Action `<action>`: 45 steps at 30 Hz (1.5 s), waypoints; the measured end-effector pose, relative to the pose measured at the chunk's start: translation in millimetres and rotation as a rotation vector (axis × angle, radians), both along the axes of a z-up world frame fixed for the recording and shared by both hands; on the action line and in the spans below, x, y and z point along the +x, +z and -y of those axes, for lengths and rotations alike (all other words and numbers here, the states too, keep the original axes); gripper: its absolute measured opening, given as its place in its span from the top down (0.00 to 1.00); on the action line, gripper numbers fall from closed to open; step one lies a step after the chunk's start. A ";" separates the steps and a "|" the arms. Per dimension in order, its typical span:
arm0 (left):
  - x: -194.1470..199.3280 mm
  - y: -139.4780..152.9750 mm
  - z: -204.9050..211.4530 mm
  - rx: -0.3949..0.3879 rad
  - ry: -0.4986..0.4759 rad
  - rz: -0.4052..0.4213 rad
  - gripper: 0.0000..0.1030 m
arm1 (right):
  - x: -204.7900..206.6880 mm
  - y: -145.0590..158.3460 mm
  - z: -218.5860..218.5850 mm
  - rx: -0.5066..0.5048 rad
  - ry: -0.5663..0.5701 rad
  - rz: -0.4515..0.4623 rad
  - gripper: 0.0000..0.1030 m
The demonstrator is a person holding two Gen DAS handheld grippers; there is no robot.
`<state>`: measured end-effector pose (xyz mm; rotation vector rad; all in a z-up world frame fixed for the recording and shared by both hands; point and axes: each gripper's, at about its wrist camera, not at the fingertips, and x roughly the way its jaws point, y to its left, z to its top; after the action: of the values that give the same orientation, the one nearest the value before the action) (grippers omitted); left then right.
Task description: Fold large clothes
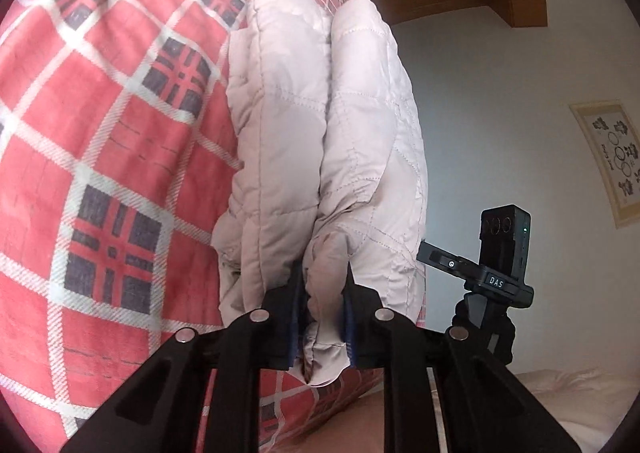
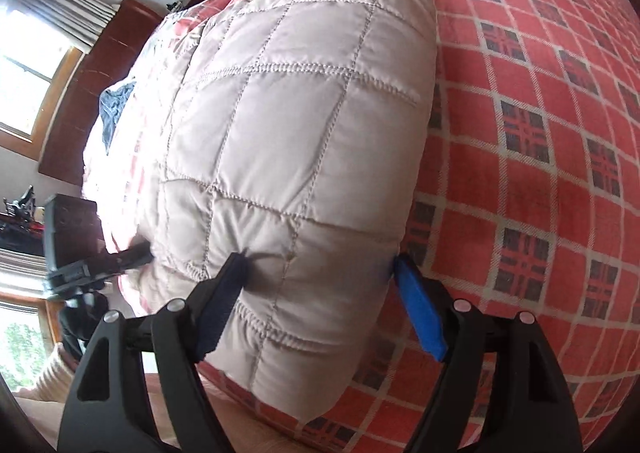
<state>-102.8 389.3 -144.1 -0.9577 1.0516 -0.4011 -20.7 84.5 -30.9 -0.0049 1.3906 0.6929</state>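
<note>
My left gripper (image 1: 323, 303) pinches a fold of the pale pink quilted padded jacket (image 1: 320, 133), fingers nearly closed on it. My right gripper (image 2: 320, 305) spans its near end, fingers wide and pressing both sides. The folded jacket lies on the red checked bed cover (image 2: 540, 133), its long axis running away from me.

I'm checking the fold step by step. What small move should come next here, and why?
Probably lower the jacket onto the bedspread and let go. It already looks doubled, two padded layers side by side; the left gripper pinches a bunched edge, and the right gripper's fingers straddle the thick bundle.
</note>
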 end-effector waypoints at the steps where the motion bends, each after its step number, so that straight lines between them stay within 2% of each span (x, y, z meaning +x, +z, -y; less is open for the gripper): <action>1: 3.6 7.0 -0.3 0.017 -0.010 -0.005 0.78 | 0.2 -1.2 0.9 0.006 -0.004 -0.008 0.25; 5: 21.0 37.1 -9.5 0.069 -0.010 0.033 0.59 | 0.9 4.8 4.0 0.025 -0.009 -0.008 0.25; 8: 46.7 50.0 -16.5 0.120 -0.001 0.067 0.55 | -0.5 6.4 3.1 0.029 0.001 0.002 0.25; 11: 80.0 44.7 -19.4 0.176 -0.001 0.067 0.54 | -1.2 5.2 3.2 0.027 0.005 0.006 0.25; 14: 112.9 38.5 -21.7 0.167 -0.011 0.051 0.54 | -1.3 4.9 1.6 0.031 0.001 0.001 0.25; 16: 127.1 36.1 -20.8 0.151 -0.003 0.051 0.57 | -0.5 3.5 2.7 0.034 -0.003 -0.004 0.25; 17: 130.7 38.2 -19.2 0.150 0.003 0.059 0.69 | 0.3 3.3 3.4 0.036 -0.007 -0.007 0.25; 19: 130.6 49.1 -16.6 0.127 0.003 0.112 0.85 | 0.9 4.3 7.2 0.032 -0.016 -0.003 0.25; 20: 127.2 56.9 -16.1 0.113 0.005 0.141 0.88 | 1.3 5.1 8.2 0.036 -0.018 -0.003 0.25; 23: 112.1 68.7 -22.9 0.102 0.016 0.187 0.91 | 0.4 5.3 8.4 0.046 -0.015 -0.005 0.25; 26: 107.6 43.3 -37.4 0.148 0.034 0.100 0.91 | 0.8 0.8 3.7 0.064 -0.002 -0.027 0.25; 28: 114.7 20.1 -44.4 0.138 0.044 0.040 0.91 | 1.7 -2.6 0.4 0.067 0.007 -0.035 0.25; 30: 116.7 6.1 -46.8 0.121 0.051 0.020 0.90 | 2.4 -2.5 -4.9 0.062 0.018 -0.033 0.23; 34: 121.2 10.1 -37.3 0.190 0.031 0.014 0.88 | 5.2 0.6 -7.7 0.052 0.022 -0.033 0.23; 36: 122.2 21.4 -36.8 0.206 0.025 -0.003 0.83 | 7.4 4.6 -4.5 0.061 0.015 -0.027 0.23; 39: 115.8 41.4 -39.2 0.223 0.029 -0.001 0.66 | 18.0 16.7 2.6 0.110 -0.022 -0.022 0.24; 41: 105.2 48.5 -47.9 0.222 0.025 -0.007 0.37 | 26.4 17.6 14.7 0.173 -0.061 -0.050 0.24; 45: 84.7 44.1 -62.0 0.194 0.041 -0.031 0.32 | 39.3 8.1 33.9 0.245 -0.120 -0.102 0.24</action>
<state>-18.1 451.4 -99.9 -0.8129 1.0761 -0.2460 18.5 50.7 -22.8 0.3082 1.3827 0.7673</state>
